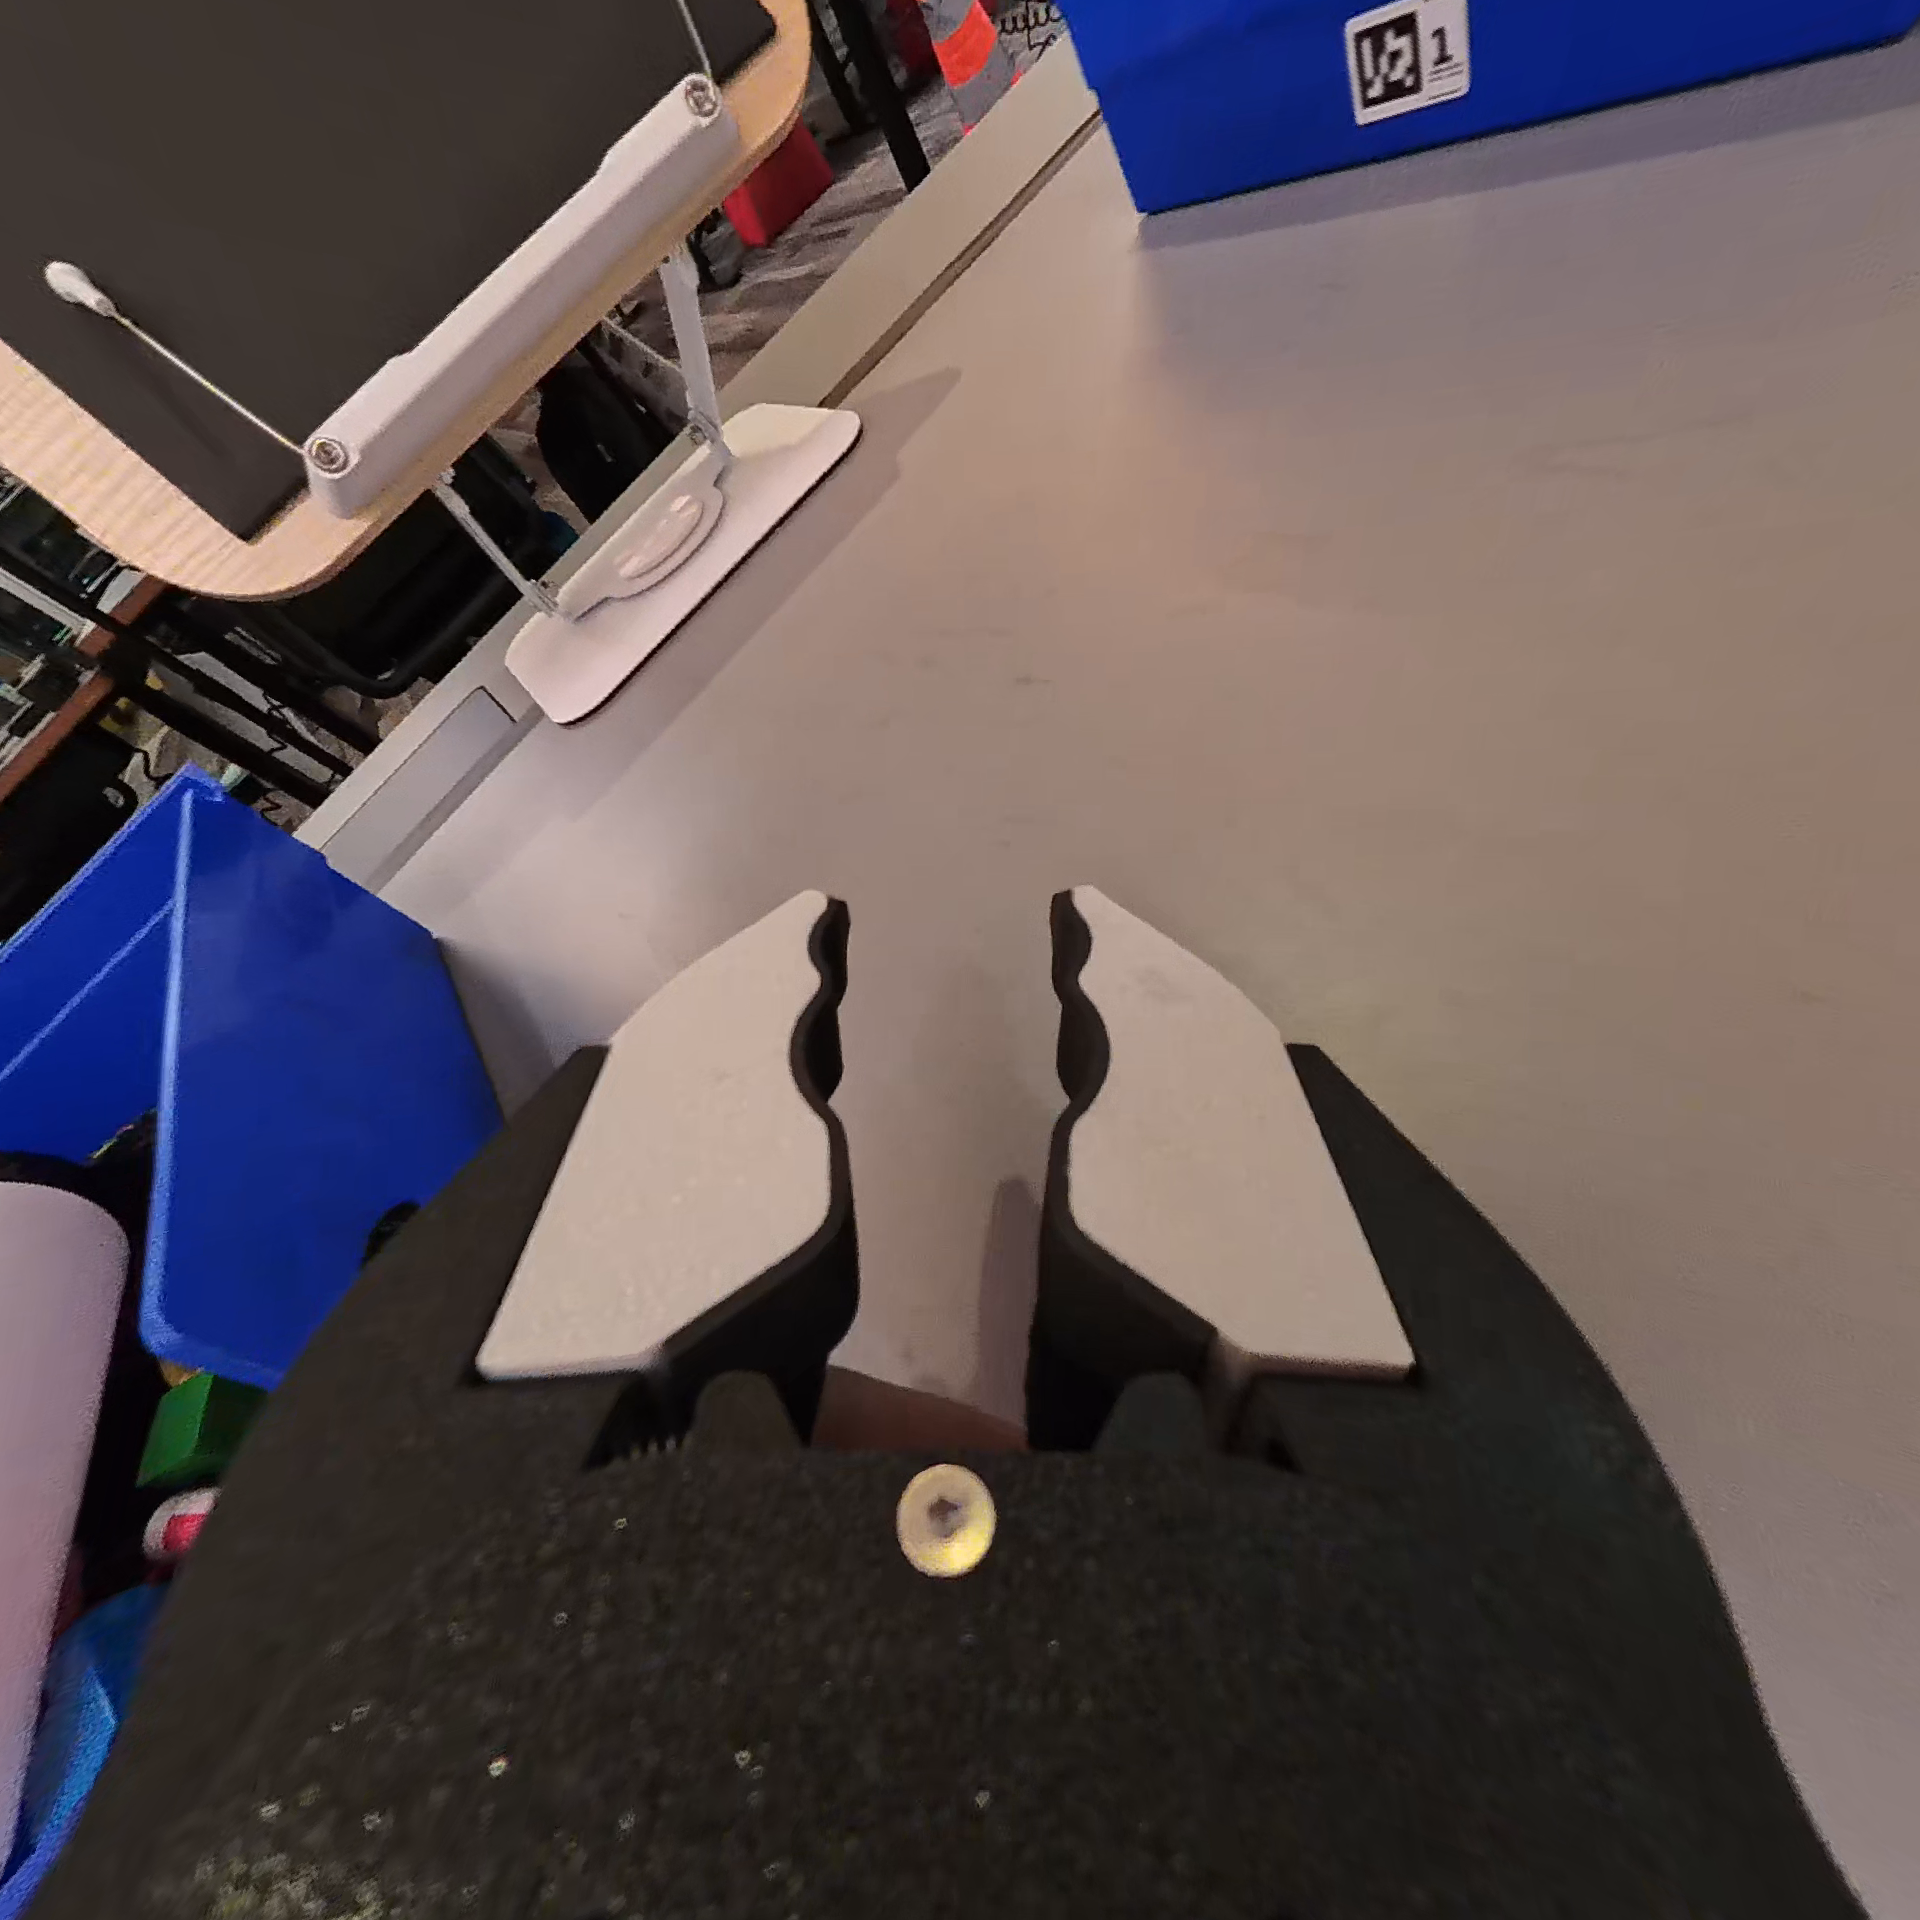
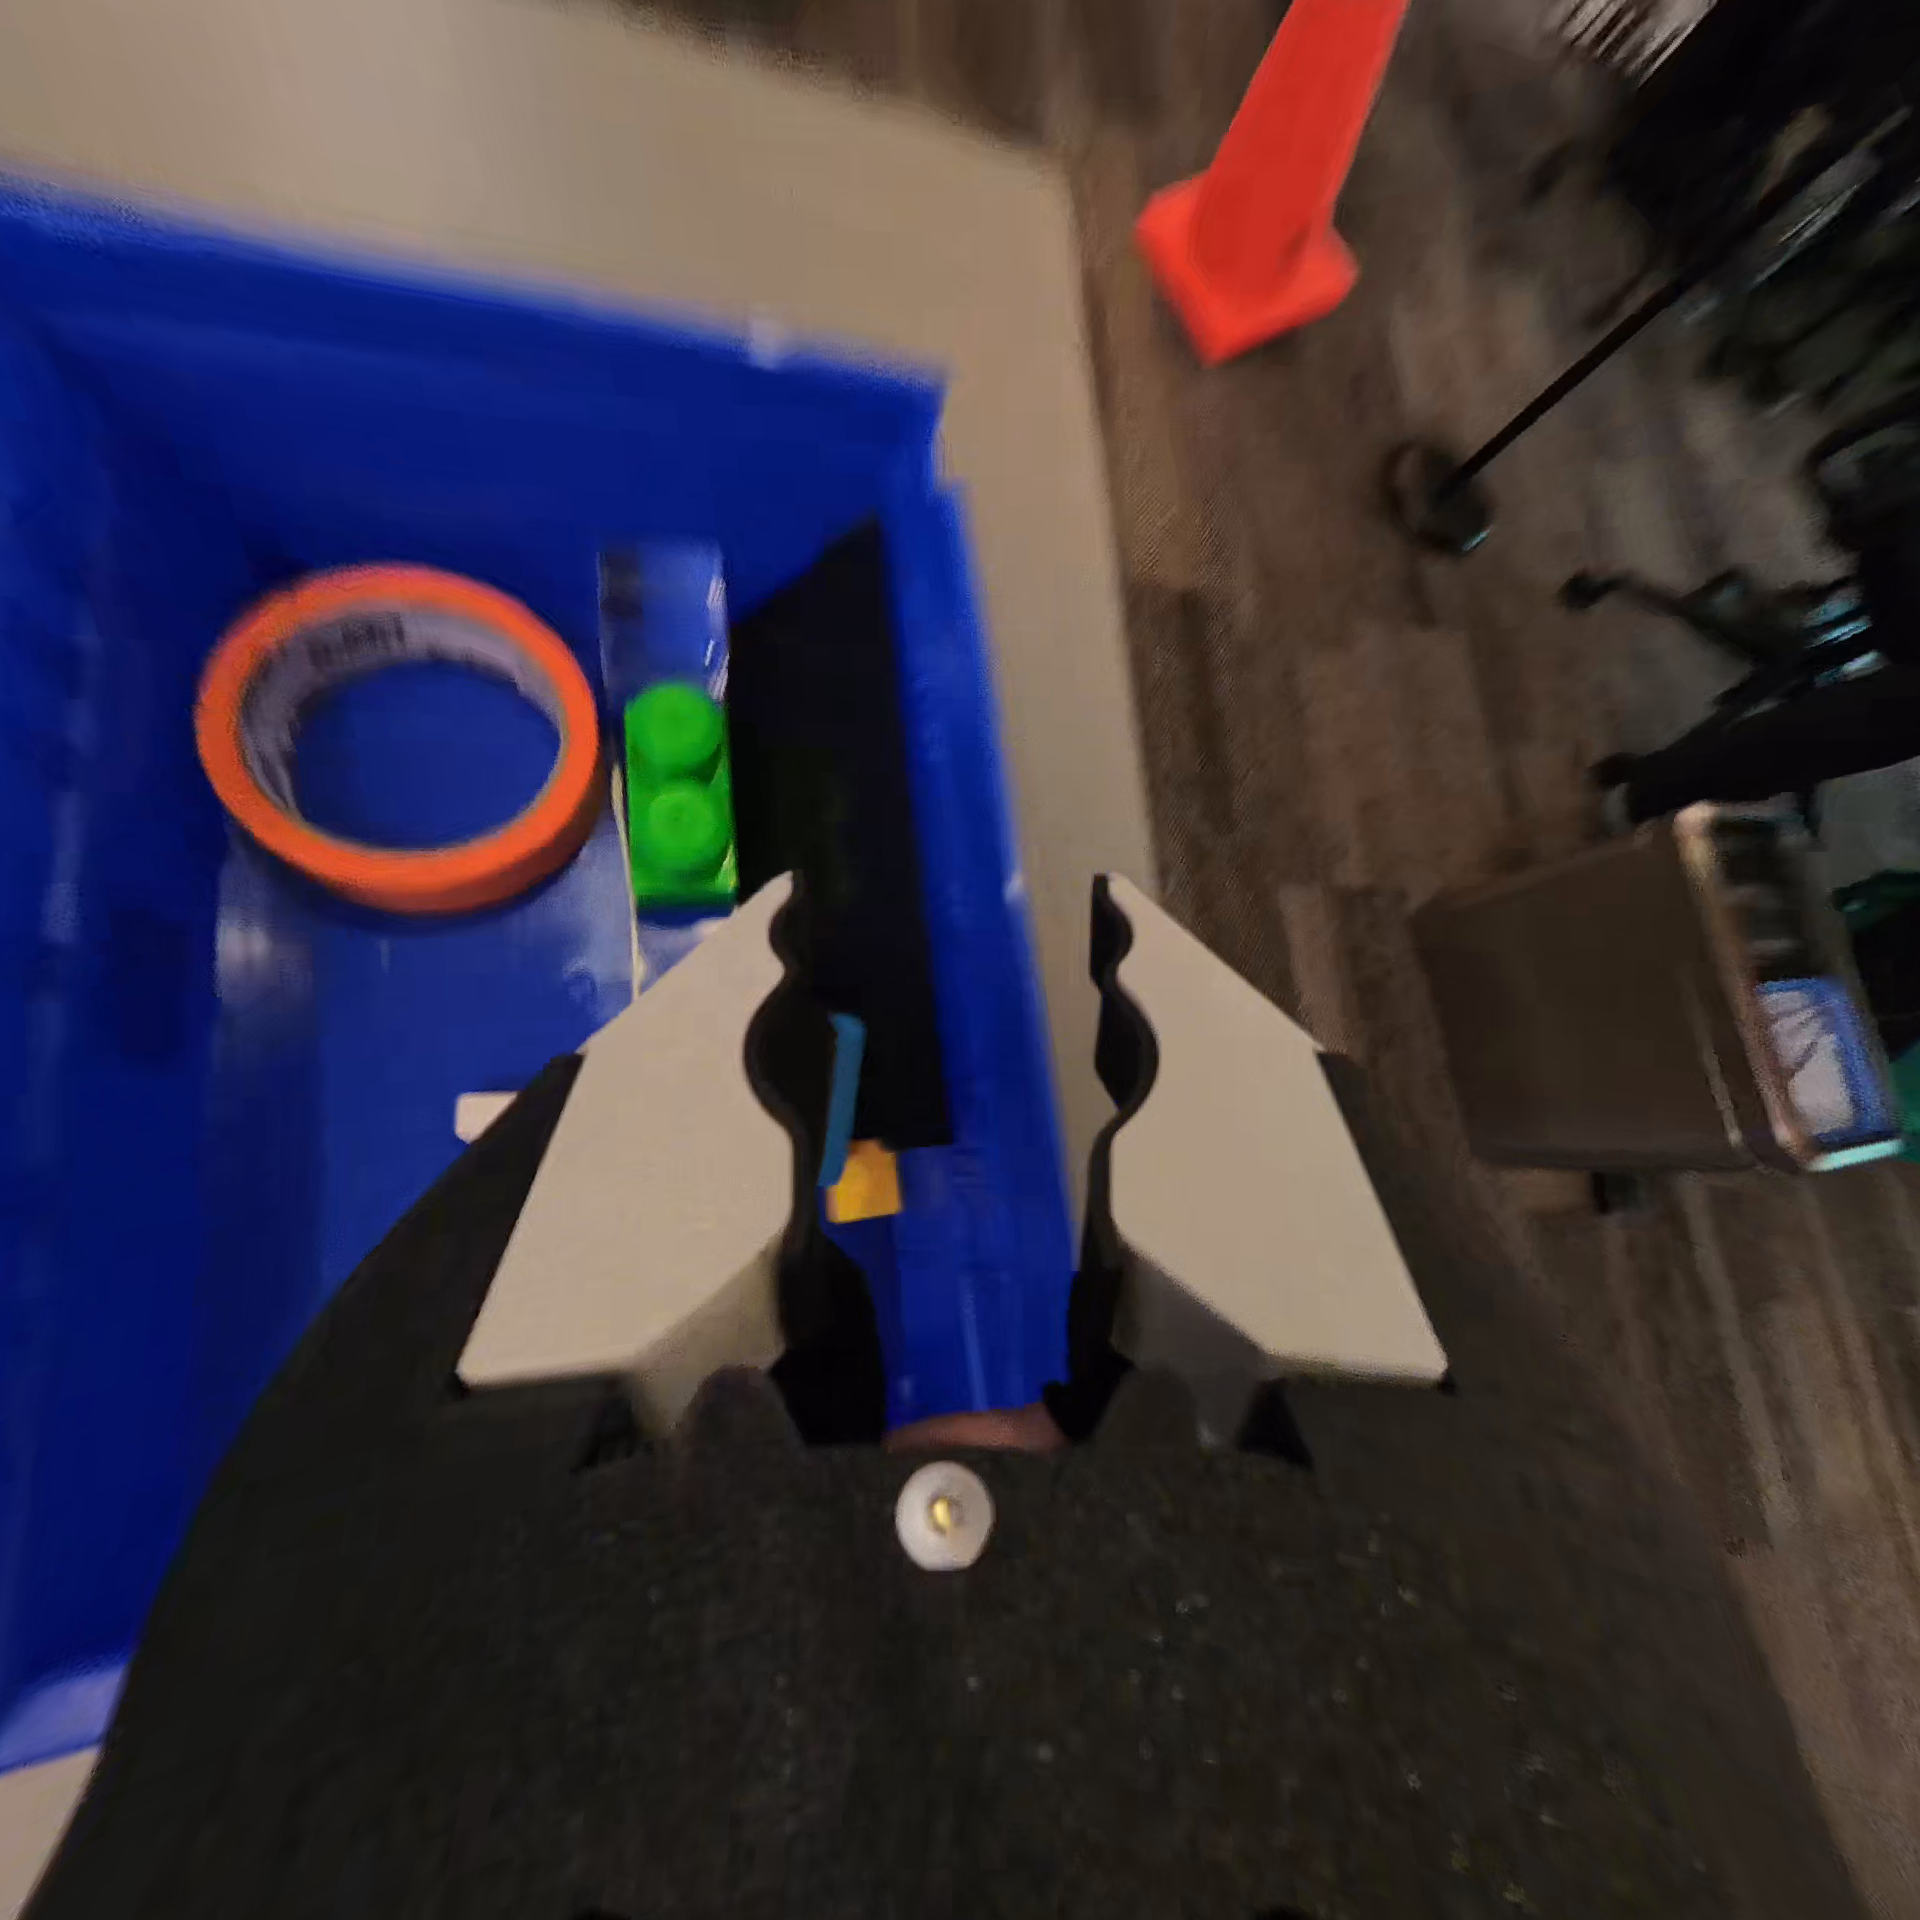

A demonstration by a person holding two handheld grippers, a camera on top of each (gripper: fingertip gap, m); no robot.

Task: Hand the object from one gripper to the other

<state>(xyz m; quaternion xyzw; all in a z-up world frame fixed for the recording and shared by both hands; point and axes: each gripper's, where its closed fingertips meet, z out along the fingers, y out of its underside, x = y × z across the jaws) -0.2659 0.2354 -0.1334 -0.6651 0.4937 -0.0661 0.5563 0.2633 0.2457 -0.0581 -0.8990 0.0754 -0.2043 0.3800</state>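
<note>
Object for the hand-over: we cannot single one out, since neither claw grips anything, so we count the candidates lying in the blue bin under the right gripper. We see one roll of orange tape, one green block with two round studs on top, one long black piece, one small yellow piece and one light blue strip. The tape roll lies flat on the bin floor with its hole facing up. The green block sits just beside it, its long axis running away from the camera. The black piece lies along the bin's right wall, its long axis also running away from us, tilted slightly left at the far end. The view is blurred, so finer detail escapes us.

Our right gripper hangs over the bin's right edge with its two fingers well apart and nothing between them. Beyond the table, on the floor, we count one orange cone.

Our left gripper hovers over the bare grey table, its two fingers likewise spread and empty. In that view we count two blue bins: one at the near left with assorted things inside, and one at the far right bearing a white marker sticker. One white stand holding a wooden board rests at the table's left edge.
</note>
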